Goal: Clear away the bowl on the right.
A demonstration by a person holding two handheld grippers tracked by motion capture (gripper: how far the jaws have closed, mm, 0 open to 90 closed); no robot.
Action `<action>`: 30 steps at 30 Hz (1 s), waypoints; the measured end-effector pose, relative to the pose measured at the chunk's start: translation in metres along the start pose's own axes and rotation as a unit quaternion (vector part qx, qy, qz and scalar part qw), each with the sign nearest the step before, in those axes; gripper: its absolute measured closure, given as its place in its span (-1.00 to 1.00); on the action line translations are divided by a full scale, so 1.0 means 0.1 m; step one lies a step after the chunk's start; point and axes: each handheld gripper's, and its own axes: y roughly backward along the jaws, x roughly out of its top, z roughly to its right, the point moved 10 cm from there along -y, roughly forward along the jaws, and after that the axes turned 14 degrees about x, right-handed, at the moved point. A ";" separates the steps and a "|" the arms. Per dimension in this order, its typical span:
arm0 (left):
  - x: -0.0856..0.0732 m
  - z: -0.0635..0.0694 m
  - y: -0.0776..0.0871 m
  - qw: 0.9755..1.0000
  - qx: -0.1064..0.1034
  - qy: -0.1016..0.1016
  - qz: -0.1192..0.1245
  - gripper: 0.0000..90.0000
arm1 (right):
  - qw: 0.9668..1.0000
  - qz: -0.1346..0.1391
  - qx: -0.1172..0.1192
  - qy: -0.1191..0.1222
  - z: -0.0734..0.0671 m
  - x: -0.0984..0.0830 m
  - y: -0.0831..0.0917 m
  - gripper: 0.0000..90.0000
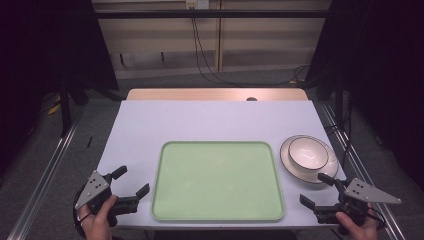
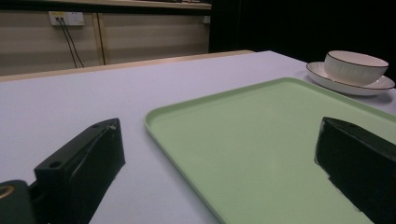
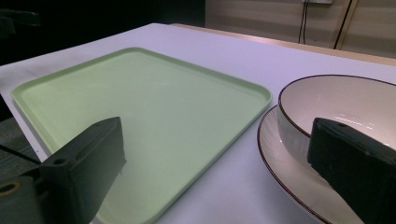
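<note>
I have both grippers low at the near edge of the white table (image 1: 210, 117), neither on anything yet. The right gripper (image 1: 318, 188) sits just beside the white bowl (image 1: 308, 153), which stands in the saucer-like plate (image 1: 286, 156) at the table's right side, to the right of the empty green tray (image 1: 217, 180). Its jaws are spread wide with nothing between them; in the right gripper view the bowl's dark-edged rim (image 3: 299, 88) lies just ahead of the far jaw. The left gripper (image 1: 133, 182) is likewise released and empty, resting off the tray's left edge.

My judgement is that the bowl comes first. I want one jaw inside the rim and one outside, pinching the wall squarely, not the plate lip below. The glazed wall looks slippery, so I close firmly and lift straight up so the plate does not drag along. The left gripper can steady the tray if it shifts.
</note>
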 end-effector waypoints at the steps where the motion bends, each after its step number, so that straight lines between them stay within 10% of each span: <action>1: 0.00 0.00 0.00 1.000 0.000 0.000 0.000 -0.97 | 1.000 -0.001 0.000 0.002 0.00 0.00 -0.01 -0.91; 30: -0.01 -0.01 0.00 1.000 0.002 0.001 -0.004 -0.97 | 1.000 -0.011 0.000 0.007 0.10 0.13 0.08 -0.77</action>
